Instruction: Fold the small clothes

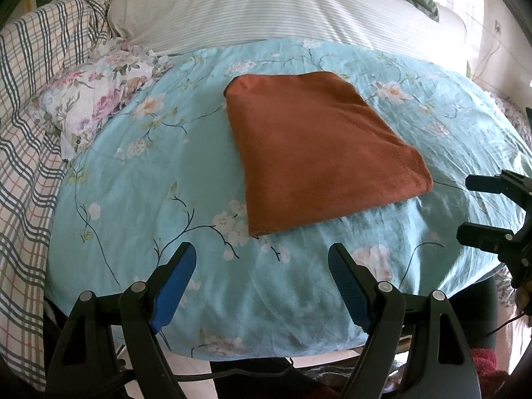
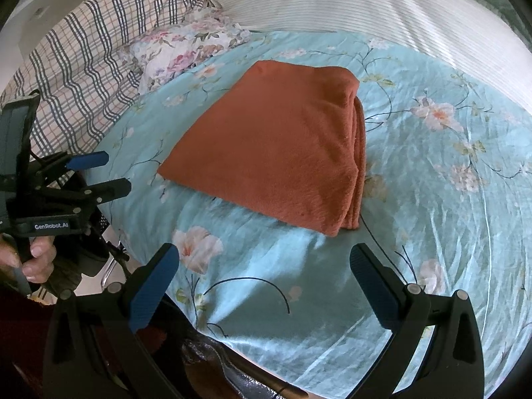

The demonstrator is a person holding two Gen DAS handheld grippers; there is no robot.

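A rust-orange fleece cloth (image 1: 319, 153) lies folded into a neat square on the light blue floral bedsheet (image 1: 139, 199). In the right wrist view the same cloth (image 2: 276, 146) shows its stacked layers along its right edge. My left gripper (image 1: 262, 252) hovers open over the sheet just short of the cloth's near corner, nothing between its blue pads. My right gripper (image 2: 266, 256) is also open and empty, a little in front of the cloth. Each gripper appears at the edge of the other's view: the right gripper (image 1: 465, 206) and the left gripper (image 2: 116, 173).
A floral pillow (image 1: 96, 99) lies at the left of the sheet, beside a plaid blanket (image 1: 30, 126). A white striped pillow (image 1: 266, 10) lies behind. A person's hand (image 2: 36, 259) grips the left tool's handle. The bed's near edge runs just under both grippers.
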